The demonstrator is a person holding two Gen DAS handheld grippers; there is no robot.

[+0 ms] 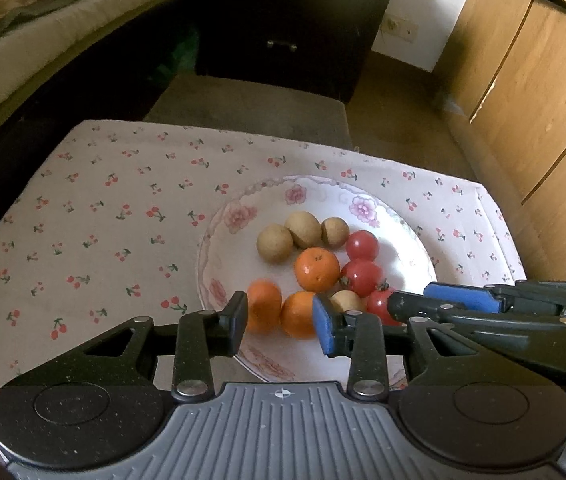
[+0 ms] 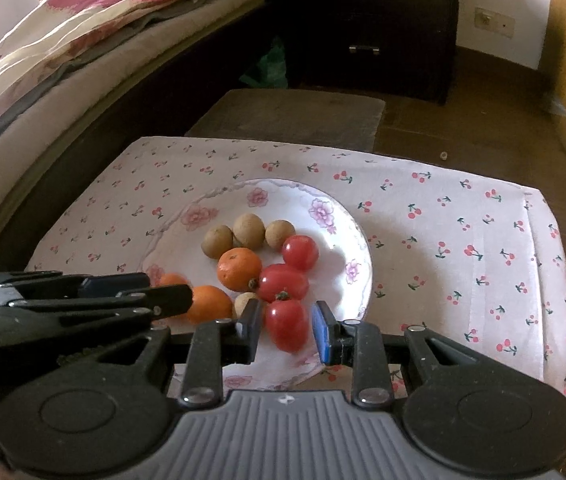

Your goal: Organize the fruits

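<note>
A white flowered plate (image 1: 407, 240) (image 2: 343, 240) holds three oranges, three red tomatoes and several brown longans. My left gripper (image 1: 281, 322) is open over the plate's near edge, its fingers on either side of two oranges (image 1: 263, 306) (image 1: 299, 314). My right gripper (image 2: 287, 330) is open, its fingers on either side of the nearest tomato (image 2: 287, 324) without touching it. A third orange (image 1: 317, 269) (image 2: 240, 269) lies mid-plate. A longan (image 1: 346, 301) (image 2: 244, 303) lies between the oranges and tomatoes. Each gripper shows from the side in the other's view.
The plate sits on a cherry-print cloth (image 1: 103, 220) (image 2: 463, 240) over a low table. A bed (image 2: 63, 60) runs along the left, a dark drawer chest (image 1: 291, 20) stands behind, a wooden cabinet (image 1: 531, 100) at the right, a brown mat (image 2: 291, 116) beyond the table.
</note>
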